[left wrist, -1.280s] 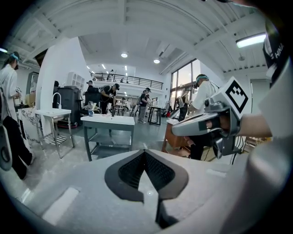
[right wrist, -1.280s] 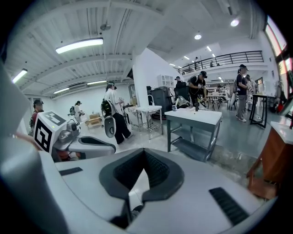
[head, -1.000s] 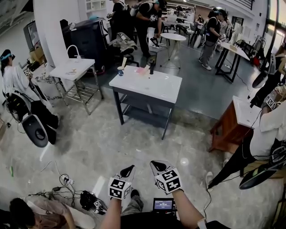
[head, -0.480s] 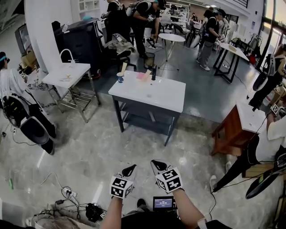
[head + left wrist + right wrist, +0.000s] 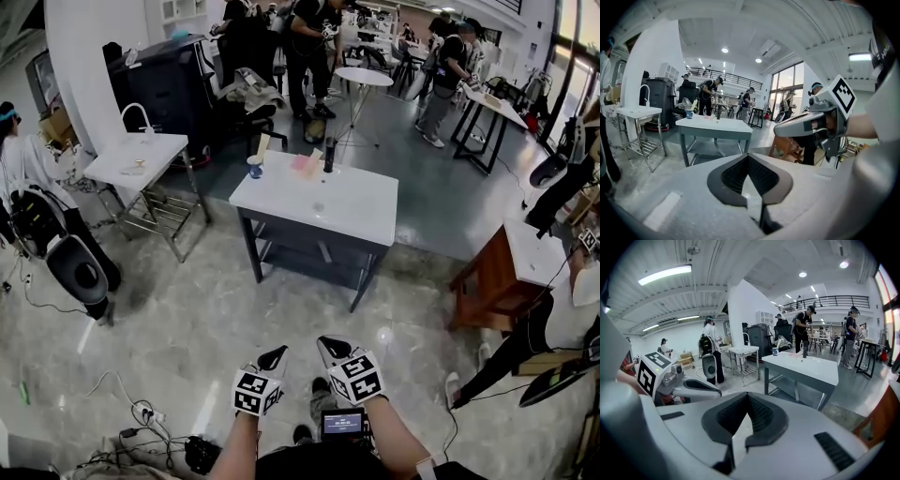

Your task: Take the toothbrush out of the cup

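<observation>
Table (image 5: 328, 206): white top on a dark frame, at 12 o'clock from both grippers and well apart from them.
Left gripper (image 5: 273, 358): at 6 o'clock in the head view, jaws pressed together with nothing between.
Right gripper (image 5: 327, 348): just beside it, jaws likewise clenched on nothing.
Cup (image 5: 255, 169): blue, at the tabletop's 10 o'clock corner.
Toothbrush (image 5: 263, 146): pale upright handle at the cup, too small to tell more.

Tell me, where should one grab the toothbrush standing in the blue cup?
Take the toothbrush by the part sticking up above the rim of the blue cup, coming from above. It stands nearly upright, so a straight upward lift should free it. From this far, finer detail cannot be made out.
</observation>
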`<state>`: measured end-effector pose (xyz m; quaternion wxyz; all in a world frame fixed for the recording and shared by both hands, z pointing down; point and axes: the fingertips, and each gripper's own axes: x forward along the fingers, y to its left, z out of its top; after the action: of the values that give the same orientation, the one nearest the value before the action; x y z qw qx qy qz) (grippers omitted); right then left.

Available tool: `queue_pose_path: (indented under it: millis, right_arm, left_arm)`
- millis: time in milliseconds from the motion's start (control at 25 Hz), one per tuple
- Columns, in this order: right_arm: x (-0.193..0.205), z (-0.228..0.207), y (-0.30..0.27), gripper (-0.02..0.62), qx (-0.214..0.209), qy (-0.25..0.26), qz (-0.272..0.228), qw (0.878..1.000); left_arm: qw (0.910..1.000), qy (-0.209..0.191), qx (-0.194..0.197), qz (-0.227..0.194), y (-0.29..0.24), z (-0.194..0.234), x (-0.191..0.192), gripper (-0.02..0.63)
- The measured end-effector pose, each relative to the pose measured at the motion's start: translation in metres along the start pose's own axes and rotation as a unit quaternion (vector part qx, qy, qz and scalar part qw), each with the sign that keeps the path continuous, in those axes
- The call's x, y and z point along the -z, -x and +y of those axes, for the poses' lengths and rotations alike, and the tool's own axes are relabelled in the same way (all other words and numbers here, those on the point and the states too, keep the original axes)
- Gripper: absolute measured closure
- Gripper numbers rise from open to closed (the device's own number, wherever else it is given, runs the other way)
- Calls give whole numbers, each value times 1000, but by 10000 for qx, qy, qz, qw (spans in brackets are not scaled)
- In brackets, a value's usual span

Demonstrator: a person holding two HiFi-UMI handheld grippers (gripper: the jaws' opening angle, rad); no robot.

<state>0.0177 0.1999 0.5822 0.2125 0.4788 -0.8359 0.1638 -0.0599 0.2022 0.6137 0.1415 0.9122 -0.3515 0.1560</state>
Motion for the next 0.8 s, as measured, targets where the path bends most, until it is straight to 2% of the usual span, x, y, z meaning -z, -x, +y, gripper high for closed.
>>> queue_pose_path:
  millis: [320, 800]
  right_arm:
    - [-25, -38, -62, 586, -234, 34, -4, 9997]
    - [-106, -128, -159, 586, -660, 235, -62, 9975]
  left_arm:
    - [9998, -23, -148, 122, -51, 47, -15, 600]
    - [9979, 0, -634, 94, -143, 138, -88, 600]
